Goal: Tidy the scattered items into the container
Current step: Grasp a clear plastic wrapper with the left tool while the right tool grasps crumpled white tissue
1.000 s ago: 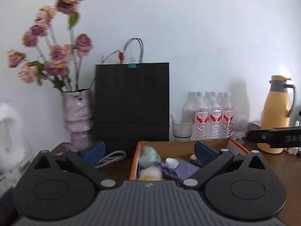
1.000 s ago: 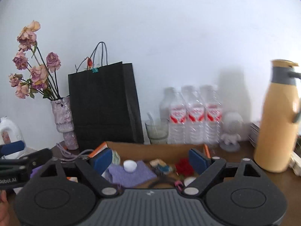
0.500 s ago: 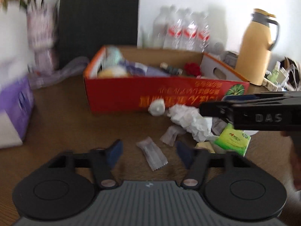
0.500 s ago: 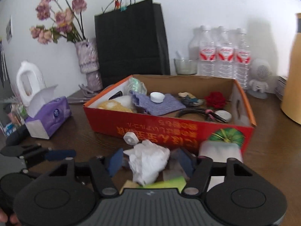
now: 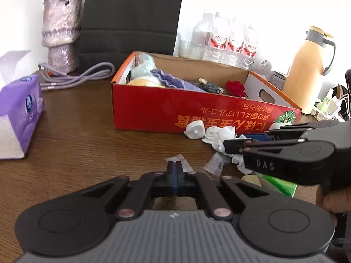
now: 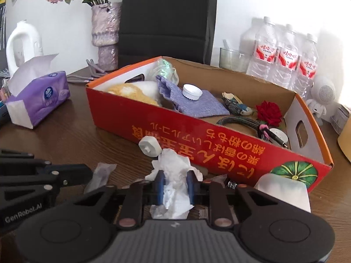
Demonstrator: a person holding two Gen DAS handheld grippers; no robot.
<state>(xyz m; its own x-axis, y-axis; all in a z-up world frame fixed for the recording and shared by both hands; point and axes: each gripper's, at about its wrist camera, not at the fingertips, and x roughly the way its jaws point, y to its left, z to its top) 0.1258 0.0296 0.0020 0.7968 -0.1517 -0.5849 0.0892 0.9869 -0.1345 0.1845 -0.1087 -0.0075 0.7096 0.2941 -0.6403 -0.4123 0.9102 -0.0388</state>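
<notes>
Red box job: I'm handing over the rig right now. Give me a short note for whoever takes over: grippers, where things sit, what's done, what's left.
Left gripper: shut on the small clear wrapper, down on the table.
Right gripper: jaws closing around the crumpled white tissue, which sits between the pads.
Red box: already holds a purple cloth, white cap, red rose, a black cable and a yellow bundle.
Still on the table in front of the box: white plug, a second clear wrapper, green packet, frosted cup.
Left to do: lift both held items into the box, then the rest.
</notes>
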